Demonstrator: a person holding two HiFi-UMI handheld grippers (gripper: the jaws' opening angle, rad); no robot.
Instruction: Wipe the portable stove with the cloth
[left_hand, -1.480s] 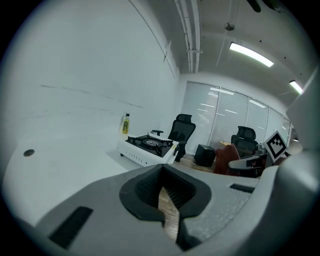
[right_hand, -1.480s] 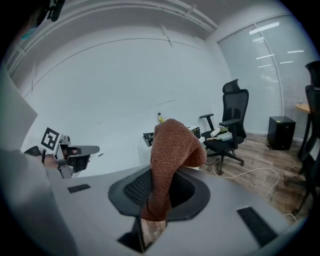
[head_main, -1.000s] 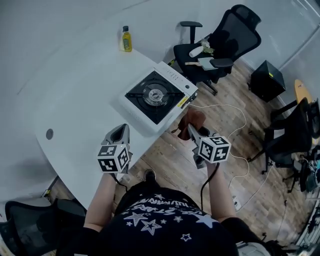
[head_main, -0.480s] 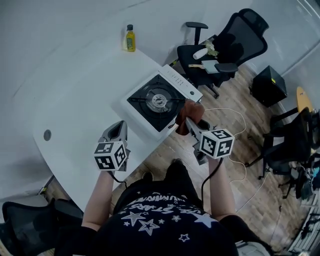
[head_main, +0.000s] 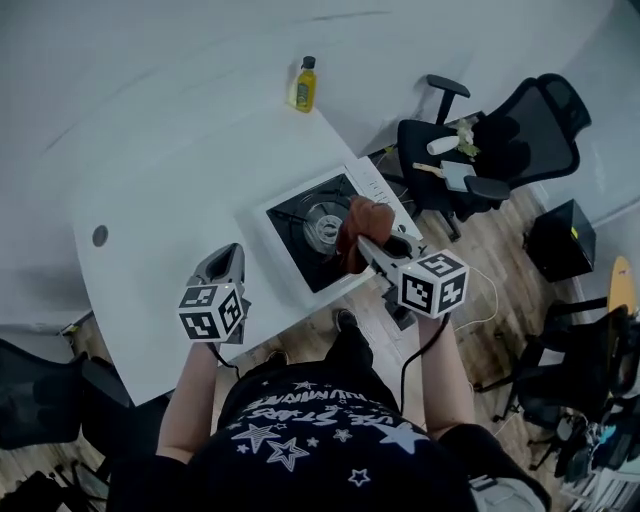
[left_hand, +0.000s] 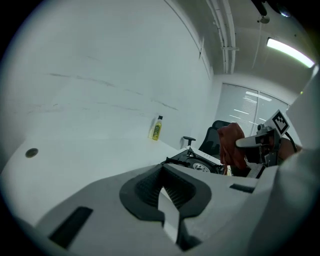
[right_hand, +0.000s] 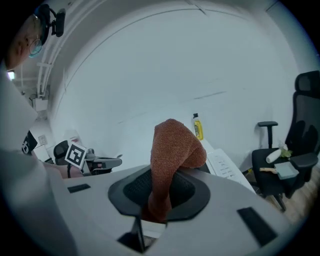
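Observation:
The portable stove (head_main: 300, 232), white with a black top and a round burner, sits near the table's right edge. A rust-brown cloth (head_main: 362, 222) hangs bunched over the stove's right half, and my right gripper (head_main: 372, 247) is shut on it. In the right gripper view the cloth (right_hand: 172, 150) rises from between the jaws of that gripper (right_hand: 159, 200) and hides most of the stove (right_hand: 223, 163). Whether the cloth touches the stove top I cannot tell. My left gripper (head_main: 226, 264) hovers over the table left of the stove, shut and holding nothing. The left gripper view shows the stove (left_hand: 197, 162) ahead.
A yellow bottle (head_main: 304, 84) stands at the far edge of the white table (head_main: 170, 200). A black office chair (head_main: 515, 145) carrying small items stands right of the table, and a dark box (head_main: 560, 240) sits on the wooden floor. A cable (head_main: 490, 290) runs across the floor.
My right gripper has carried the cloth from beside the table's edge up and left to above the stove top. The left gripper has stayed about where it was.

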